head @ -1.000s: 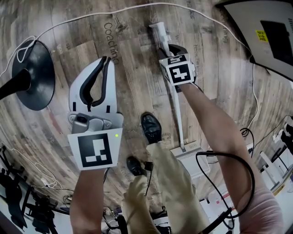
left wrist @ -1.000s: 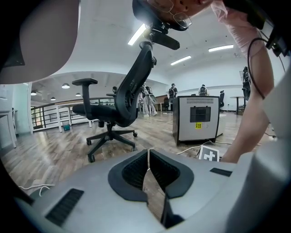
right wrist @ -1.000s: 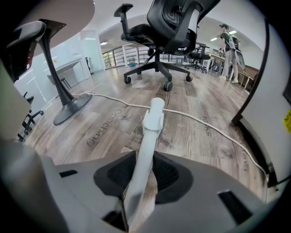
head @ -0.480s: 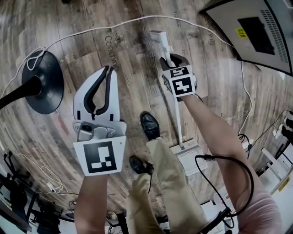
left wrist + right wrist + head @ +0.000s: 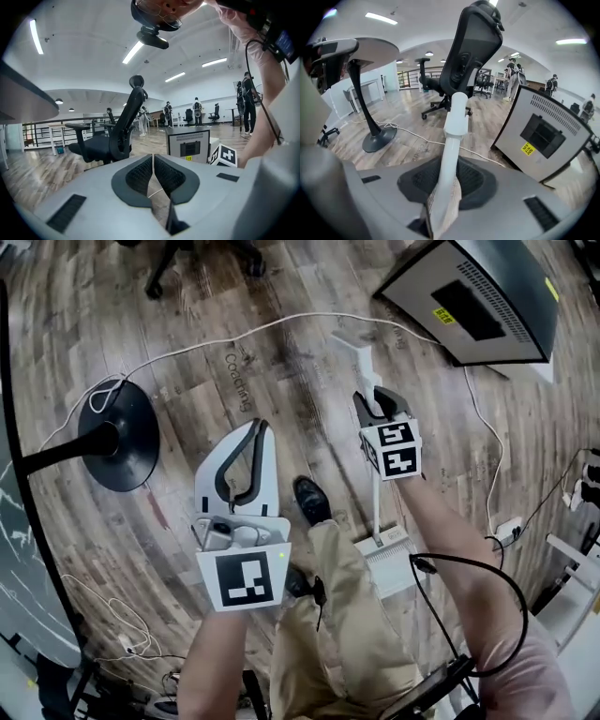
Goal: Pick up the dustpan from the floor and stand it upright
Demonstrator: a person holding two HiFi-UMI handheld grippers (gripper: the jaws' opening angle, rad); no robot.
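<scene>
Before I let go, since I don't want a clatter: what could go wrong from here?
The right tongs clamp the dustpan only on its thin handle, so it could pivot or slip. Its pan stands close by the shoe; a step might knock it. The white cable on the floor could snag a foot.

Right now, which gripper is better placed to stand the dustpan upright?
The right gripper: it is shut on the dustpan handle, with the pan at the handle's other end. The left gripper is shut on nothing and stays off to the side, apart from the handle.
</scene>
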